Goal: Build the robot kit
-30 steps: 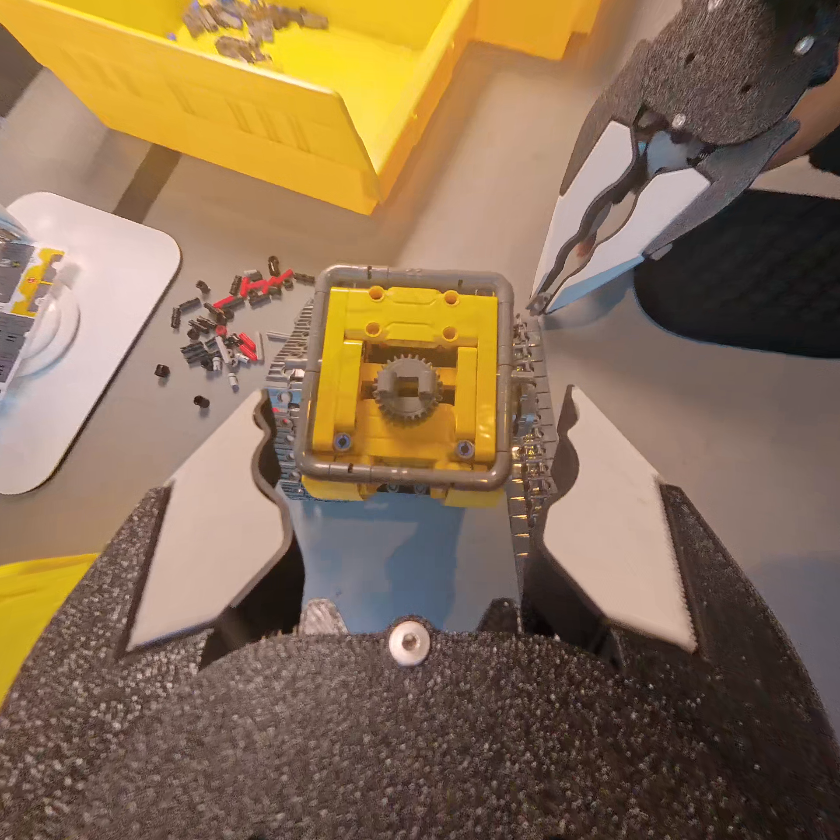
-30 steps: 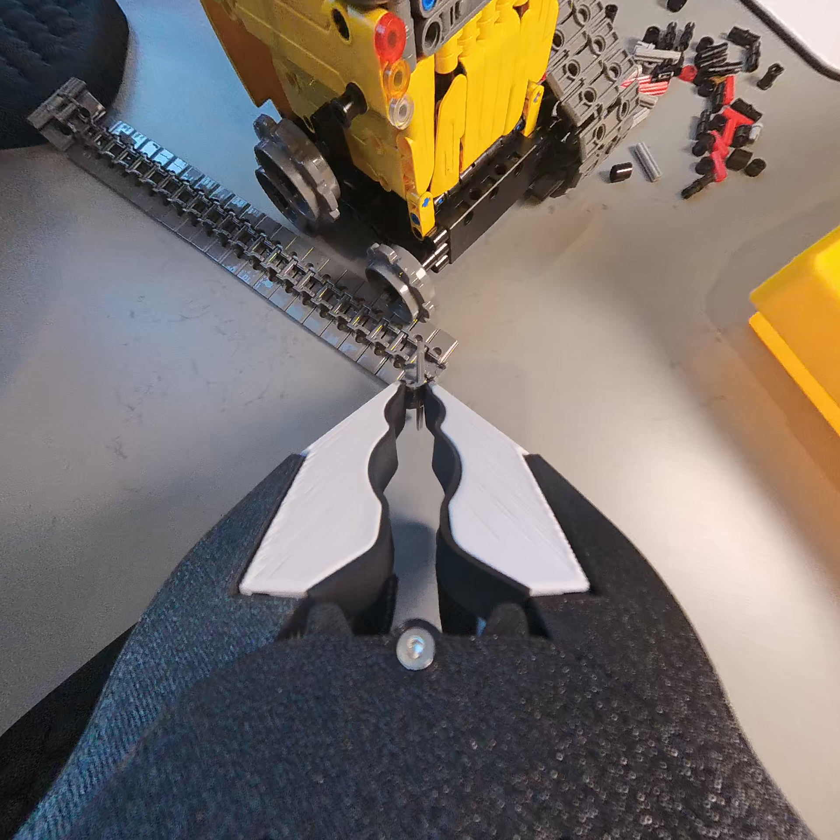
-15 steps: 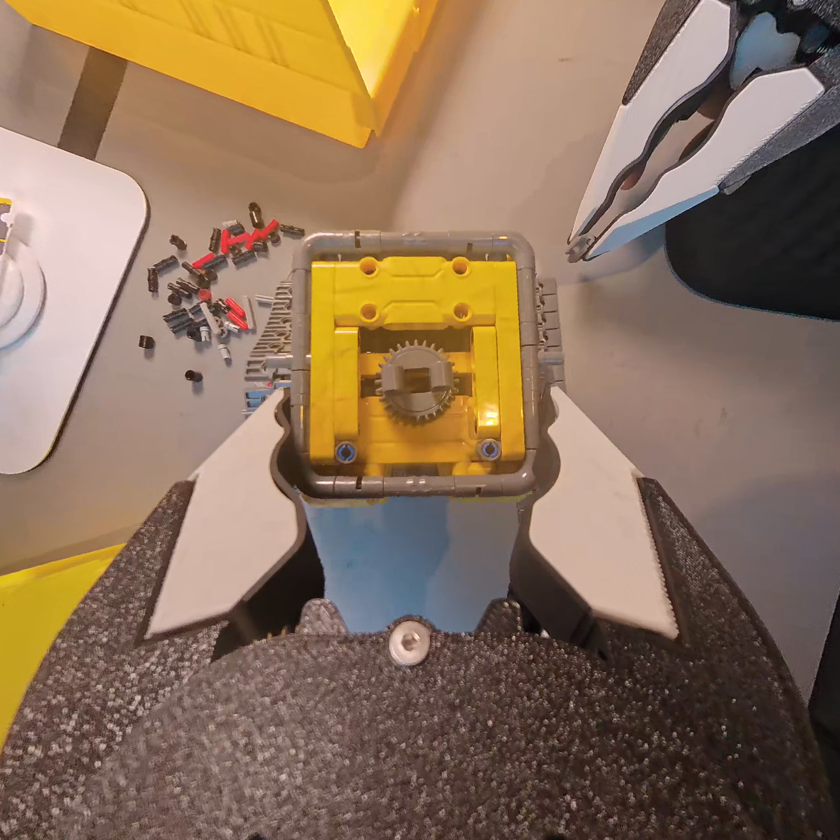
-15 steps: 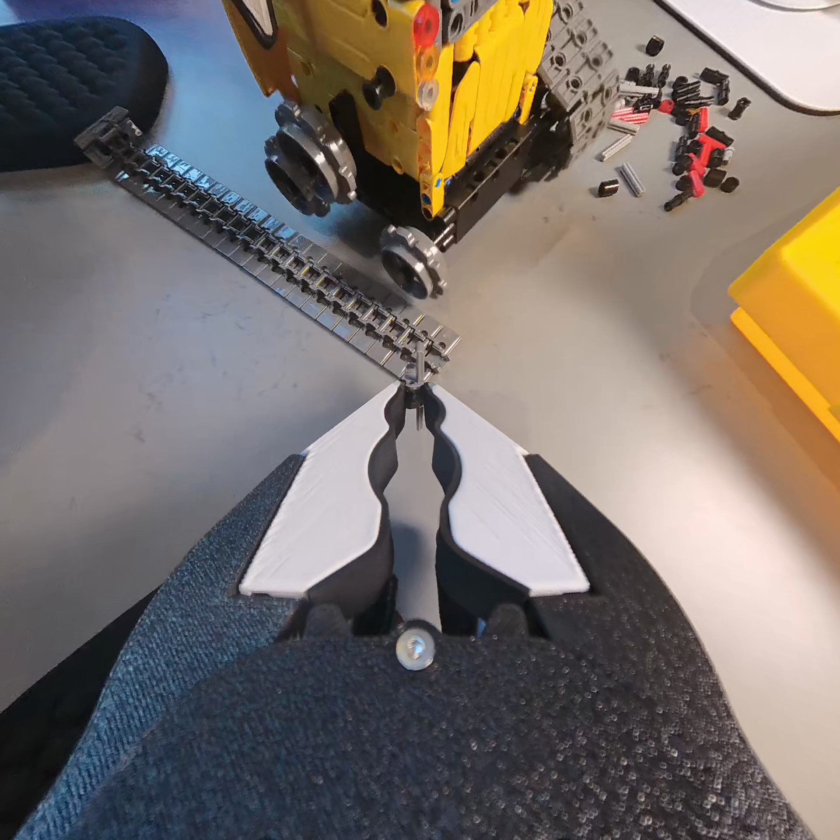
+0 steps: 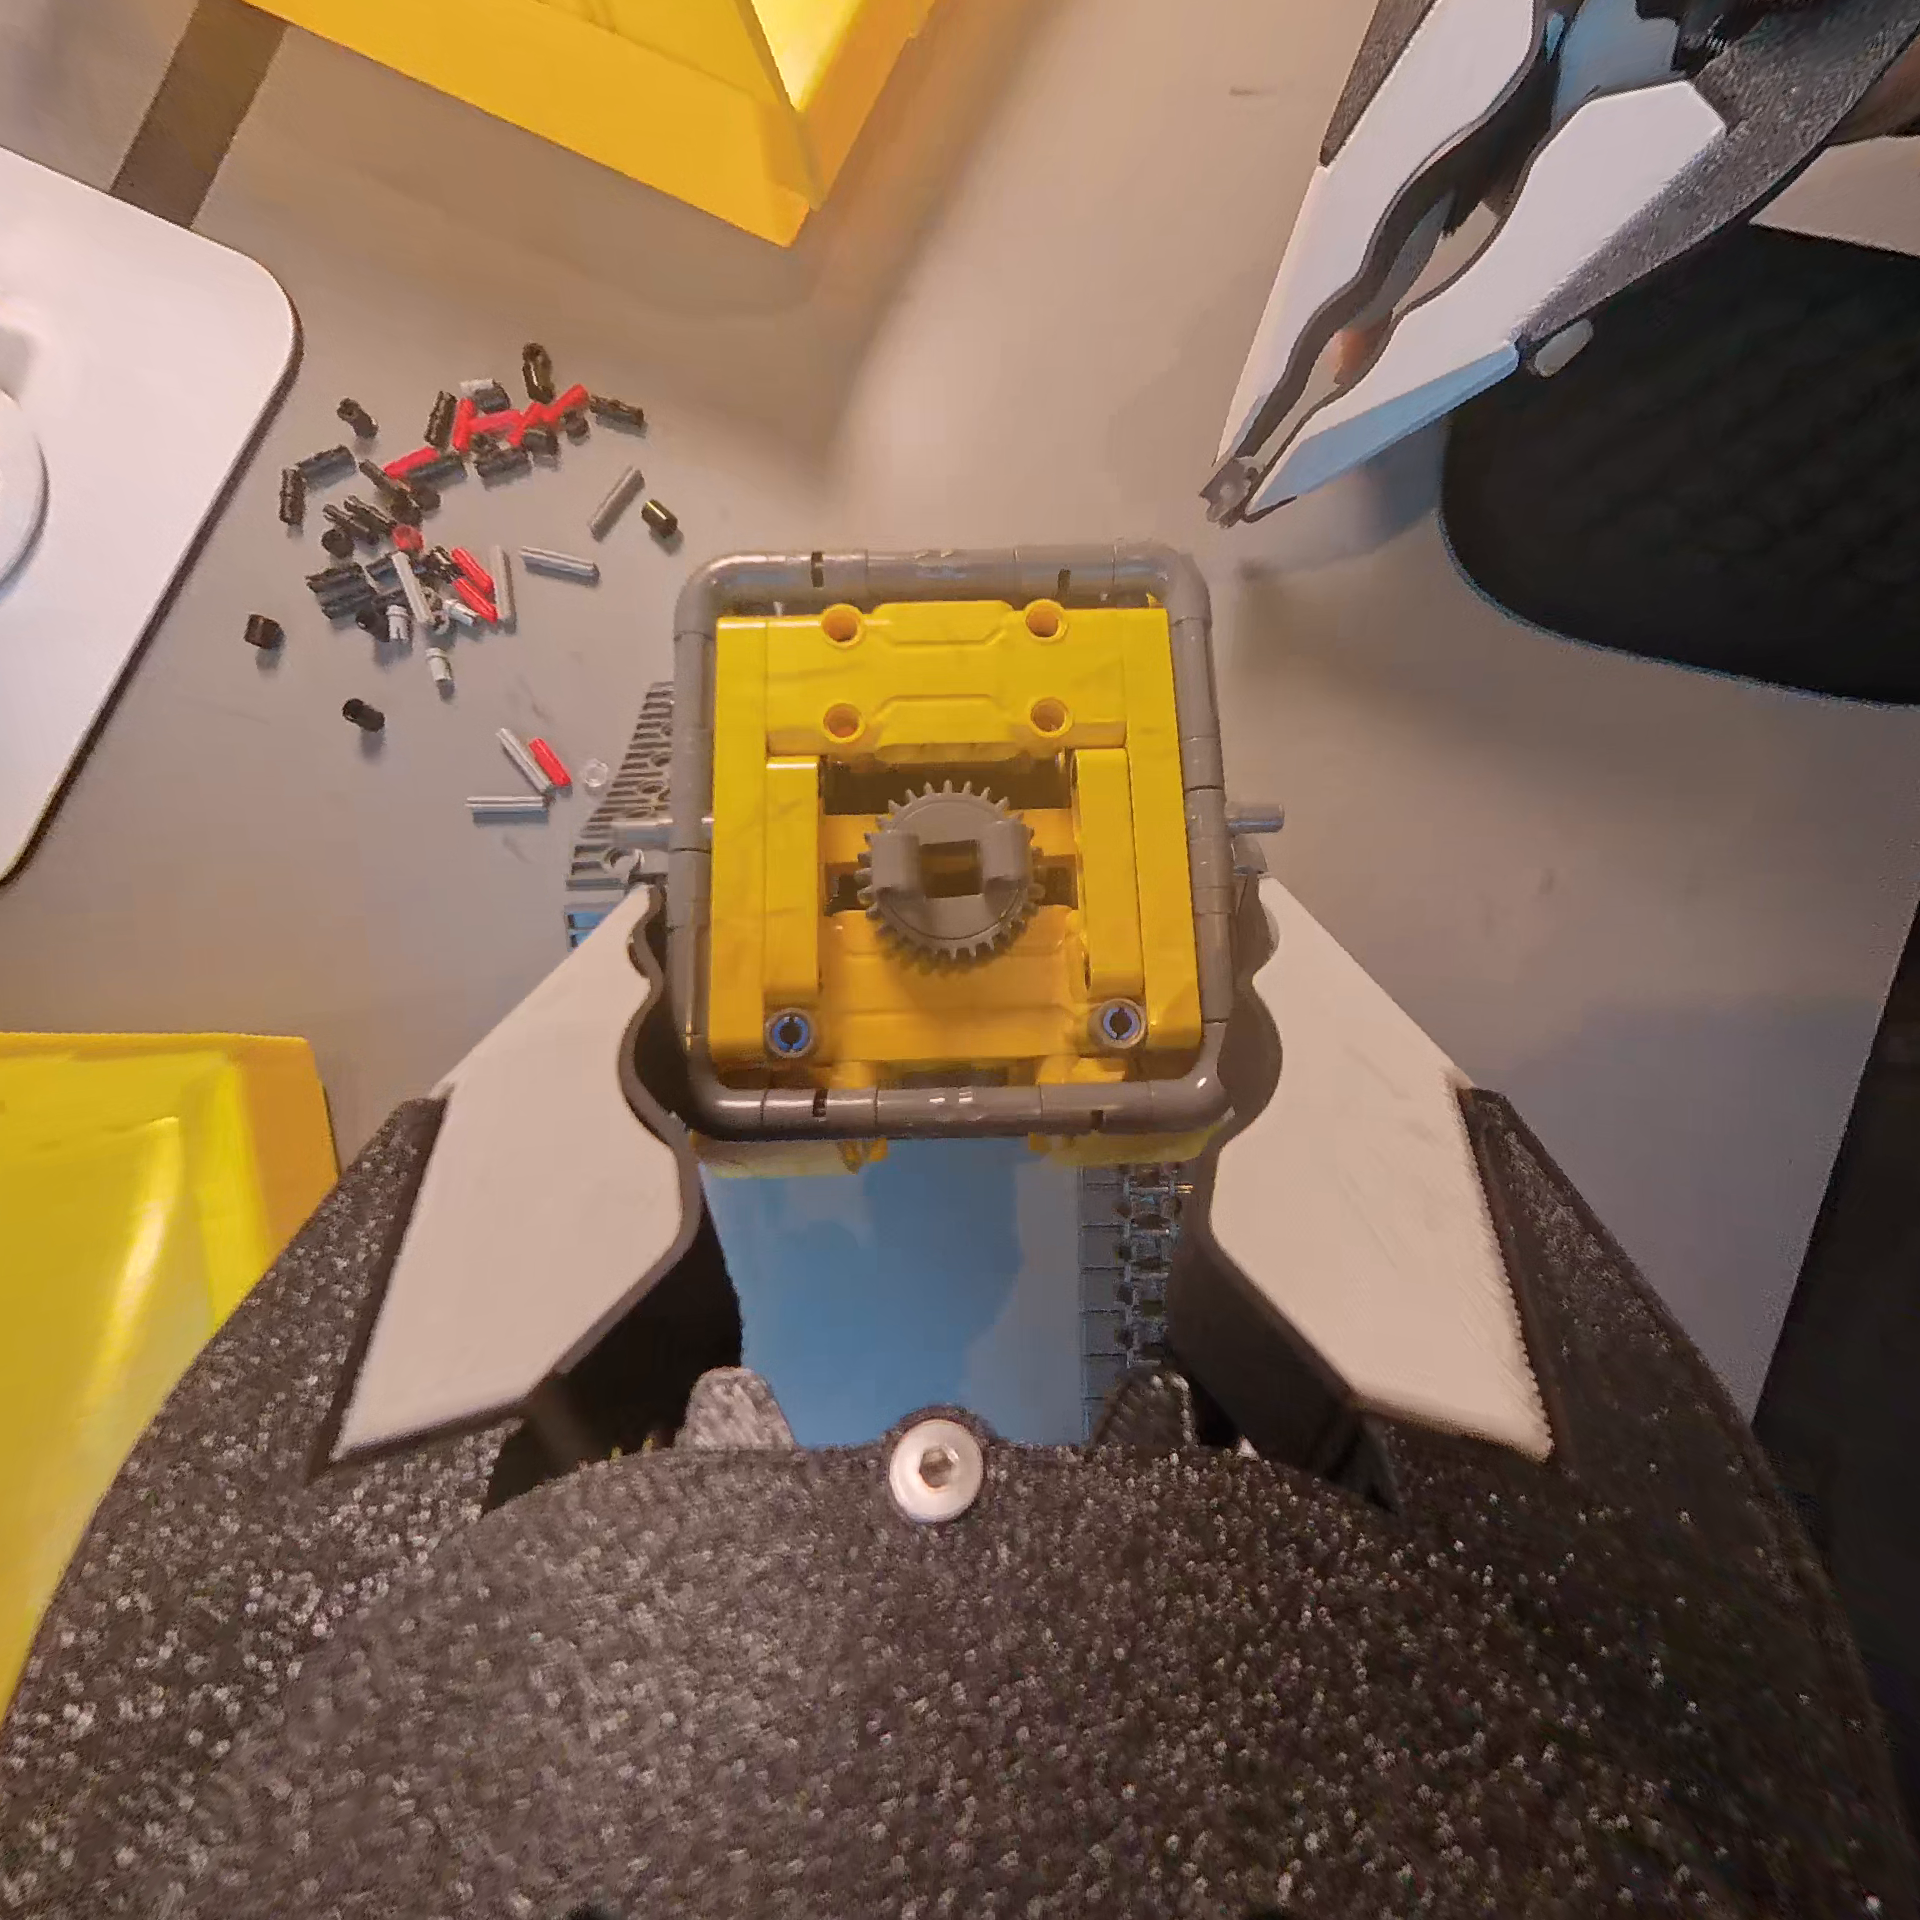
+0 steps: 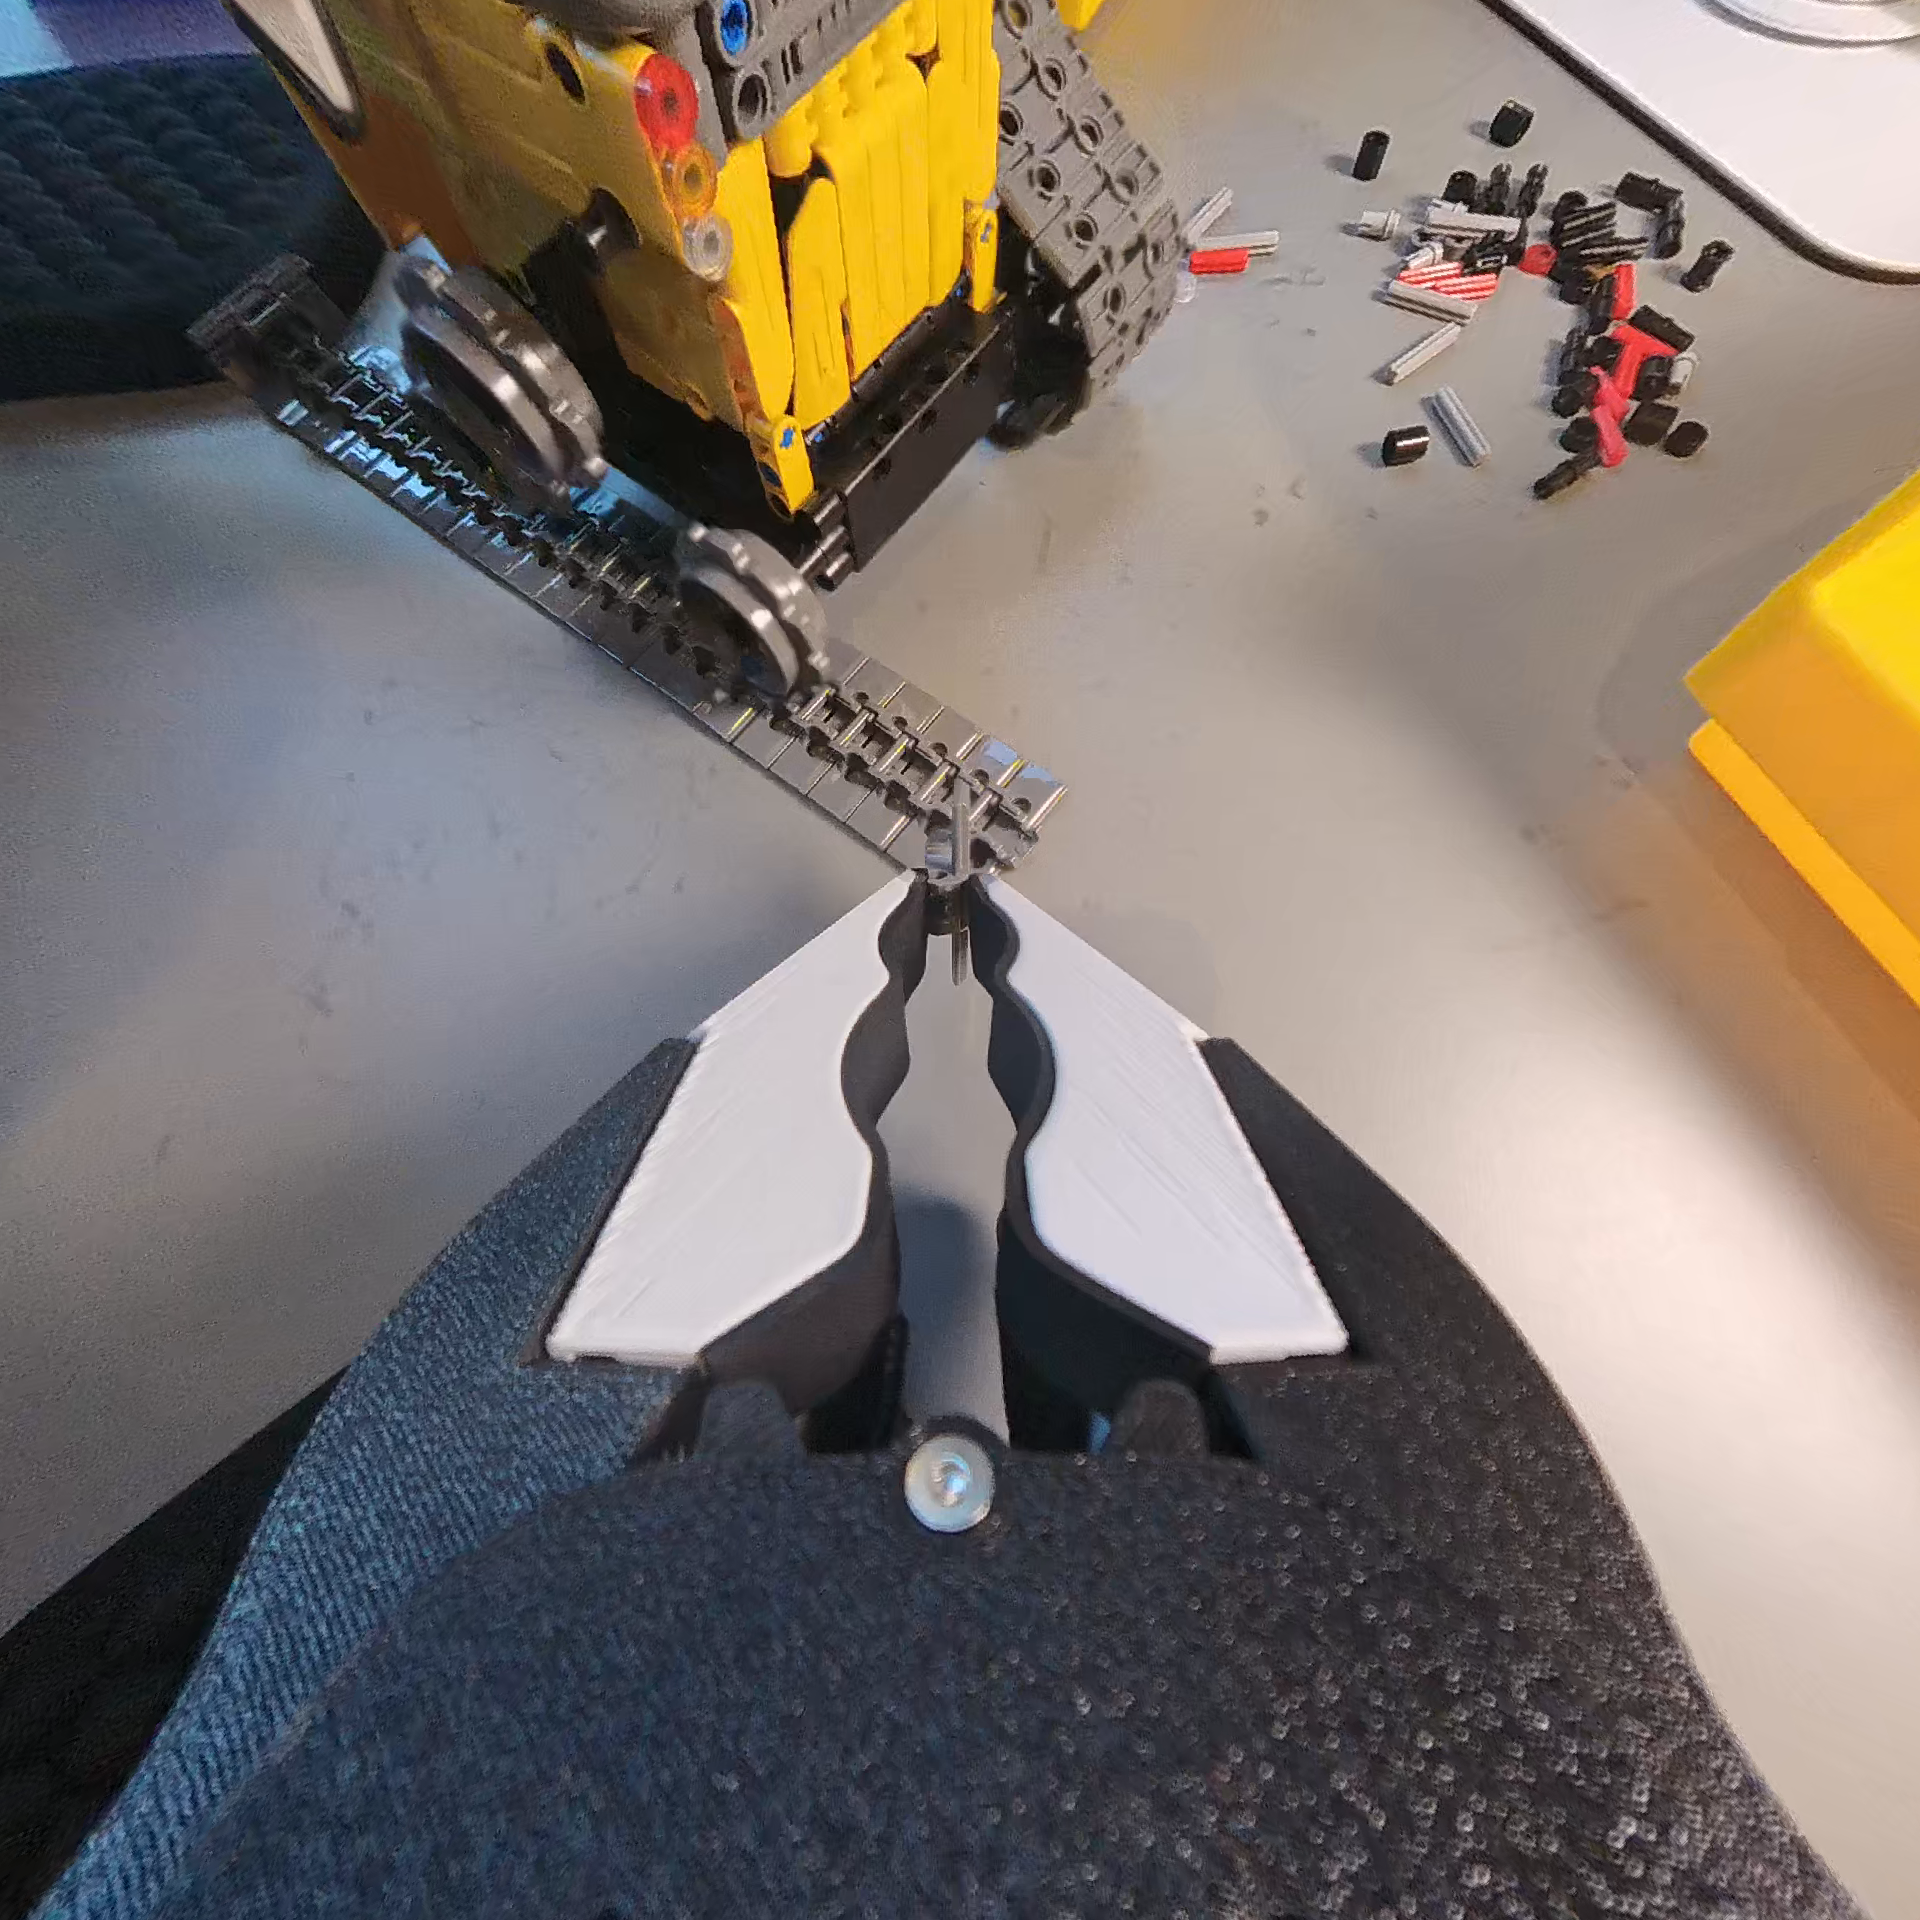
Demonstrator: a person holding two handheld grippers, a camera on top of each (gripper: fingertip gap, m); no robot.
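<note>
Left gripper (image 5: 945, 914) clamps yellow brick model (image 5: 940, 831) at 12; right gripper (image 6: 948, 883) pinches small grey pin (image 6: 954, 847), track strip (image 6: 623, 582) runs toward 10

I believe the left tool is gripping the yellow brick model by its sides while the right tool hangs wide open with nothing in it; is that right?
Not quite. The right tool is shut on a small grey piece at its tips, as the right wrist view shows. The rest stands: the left tool grips the yellow brick model by its sides.
</note>
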